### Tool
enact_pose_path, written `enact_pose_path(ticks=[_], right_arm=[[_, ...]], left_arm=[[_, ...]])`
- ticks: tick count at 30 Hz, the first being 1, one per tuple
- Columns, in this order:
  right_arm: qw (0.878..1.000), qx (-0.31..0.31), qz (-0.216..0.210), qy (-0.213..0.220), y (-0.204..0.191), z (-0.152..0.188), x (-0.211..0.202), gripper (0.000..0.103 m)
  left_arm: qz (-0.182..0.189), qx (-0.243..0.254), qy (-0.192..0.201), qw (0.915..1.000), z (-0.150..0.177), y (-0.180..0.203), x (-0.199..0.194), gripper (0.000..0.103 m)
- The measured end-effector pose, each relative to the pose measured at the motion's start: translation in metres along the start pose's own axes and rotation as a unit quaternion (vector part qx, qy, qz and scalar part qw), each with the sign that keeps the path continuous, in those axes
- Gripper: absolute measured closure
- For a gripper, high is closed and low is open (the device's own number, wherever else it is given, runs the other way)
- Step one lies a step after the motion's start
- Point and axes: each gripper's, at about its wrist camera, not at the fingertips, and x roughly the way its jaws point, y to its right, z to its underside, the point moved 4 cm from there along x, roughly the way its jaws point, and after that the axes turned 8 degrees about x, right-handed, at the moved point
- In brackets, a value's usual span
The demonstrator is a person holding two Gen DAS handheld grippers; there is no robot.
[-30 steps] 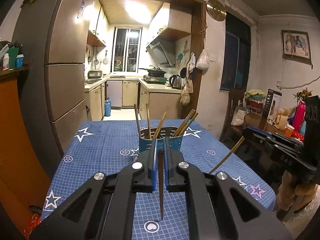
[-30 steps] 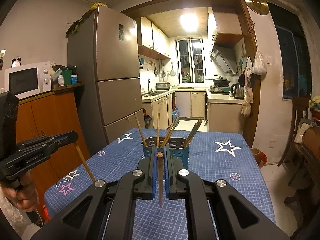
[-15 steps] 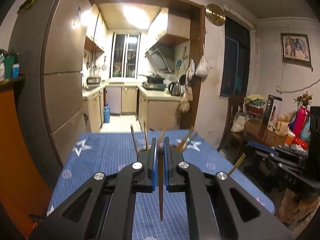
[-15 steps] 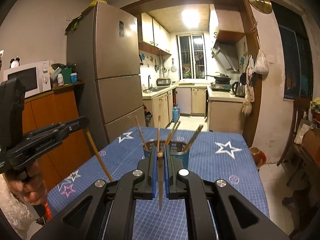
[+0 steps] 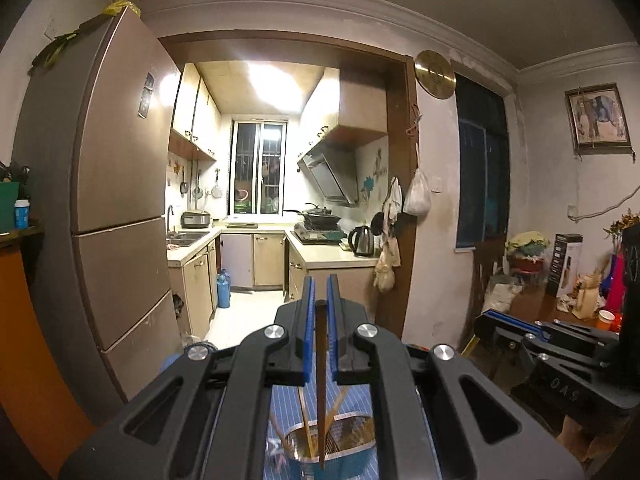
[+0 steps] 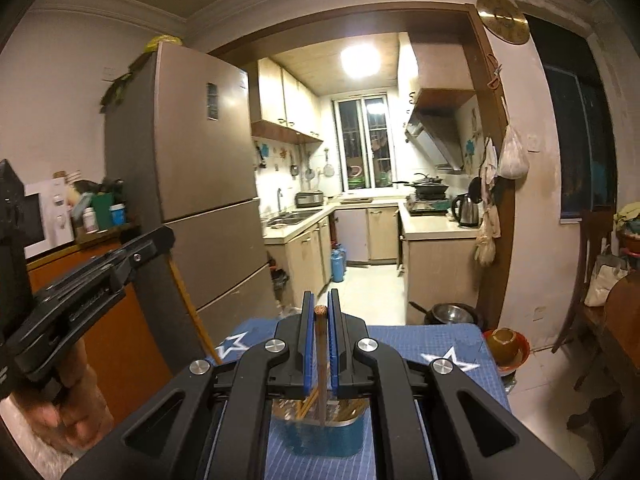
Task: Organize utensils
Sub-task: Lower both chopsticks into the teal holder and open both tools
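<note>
My left gripper [image 5: 320, 292] is shut on a dark wooden chopstick [image 5: 321, 380] that hangs down, its tip over the blue utensil holder [image 5: 332, 450]. The holder has several chopsticks in it. My right gripper [image 6: 319, 308] is shut on a second chopstick [image 6: 321, 360], also upright above the same holder [image 6: 320, 436]. The left gripper shows at the left of the right wrist view [image 6: 100, 276], its chopstick [image 6: 192, 312] slanting down. The right gripper shows at the right of the left wrist view [image 5: 532, 336].
The holder stands on a table with a blue star-patterned cloth [image 6: 440, 344]. A tall fridge [image 6: 192, 184] stands to the left, beside an orange cabinet [image 6: 116, 332] with a microwave. A kitchen lies beyond the doorway. A chair [image 6: 592, 280] and cluttered side table [image 5: 560, 304] are on the right.
Both grippers have risen and moved forward over the holder, which now sits right under them instead of ahead. Both chopsticks stay gripped.
</note>
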Motion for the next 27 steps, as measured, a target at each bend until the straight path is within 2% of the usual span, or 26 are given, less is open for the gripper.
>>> enact_pose_path(ticks=[6,13,15,16,17,19,20,23,27], right_arm=[[1.000,0.010,0.022,-0.010,0.016,-0.001,0.055,0.095],[0.998,0.019,0.026,-0.049,0.030,0.030,0.106,0.095],[0.998,0.016,0.021,-0.063,0.032,0.039,0.116,0.095],[0.997,0.015,0.024,-0.067,0.035,0.044,0.120,0.093],[0.997,0.018,0.027,-0.068,0.037,0.047,0.121,0.081],[0.997,0.031,0.029,-0.059,0.042,0.050,0.118,0.071],[0.997,0.034,0.030,-0.055,0.044,0.052,0.115,0.071],[0.997,0.037,0.035,-0.051,0.051,0.054,0.109,0.071],[0.998,0.037,0.032,-0.045,0.056,0.068,0.085,0.070]], left_arm=[[-0.014,0.013,-0.014,0.9997,0.024,-0.004,0.042,0.099],[-0.017,0.015,-0.062,0.9978,0.070,-0.012,0.079,0.099],[-0.003,0.012,-0.086,0.9962,0.085,-0.013,0.089,0.098],[-0.010,0.014,-0.094,0.9954,0.093,-0.013,0.091,0.098],[-0.016,0.013,-0.095,0.9953,0.097,-0.016,0.091,0.093],[-0.027,-0.001,-0.092,0.9954,0.098,-0.025,0.086,0.048],[-0.035,-0.007,-0.083,0.9960,0.095,-0.029,0.083,0.044],[-0.046,-0.018,-0.072,0.9962,0.091,-0.038,0.069,0.044],[-0.091,-0.026,-0.076,0.9926,0.098,-0.045,0.038,0.044]])
